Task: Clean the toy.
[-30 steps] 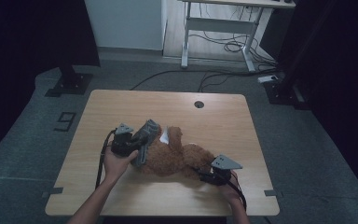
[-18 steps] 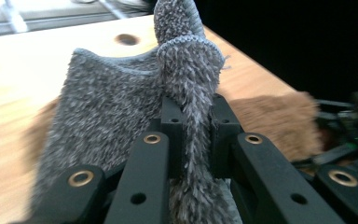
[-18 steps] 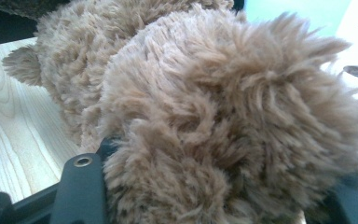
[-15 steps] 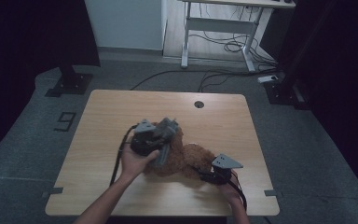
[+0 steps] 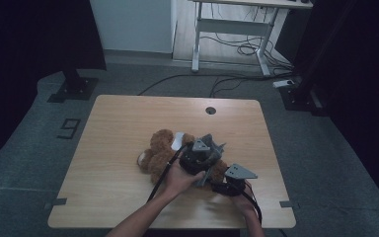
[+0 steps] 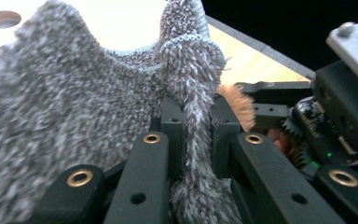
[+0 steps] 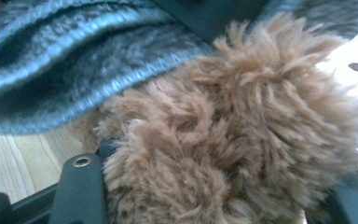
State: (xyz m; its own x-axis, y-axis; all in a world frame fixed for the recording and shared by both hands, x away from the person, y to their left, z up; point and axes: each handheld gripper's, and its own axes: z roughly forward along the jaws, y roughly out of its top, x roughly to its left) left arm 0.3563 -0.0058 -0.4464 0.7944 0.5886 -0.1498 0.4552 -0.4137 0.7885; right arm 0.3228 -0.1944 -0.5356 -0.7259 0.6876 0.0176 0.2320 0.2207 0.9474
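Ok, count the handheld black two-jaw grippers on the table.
2. The left gripper sits over the brown plush teddy bear, clamping a grey fuzzy knit garment. The right gripper grips the bear's right end.

At the top of your high view a white-legged desk (image 5: 232,24) stands over tangled cables (image 5: 237,49), a dark stand base (image 5: 73,89) sits upper left, and a "9" (image 5: 69,128) marks the floor.

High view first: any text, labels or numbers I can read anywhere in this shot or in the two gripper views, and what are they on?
"9": a dark figure marked on the grey floor, left of the table; it could also be read as a 6 from the other side.
Nothing readable on the teddy bear, on the grey knitted garment, or on the left gripper or right gripper.
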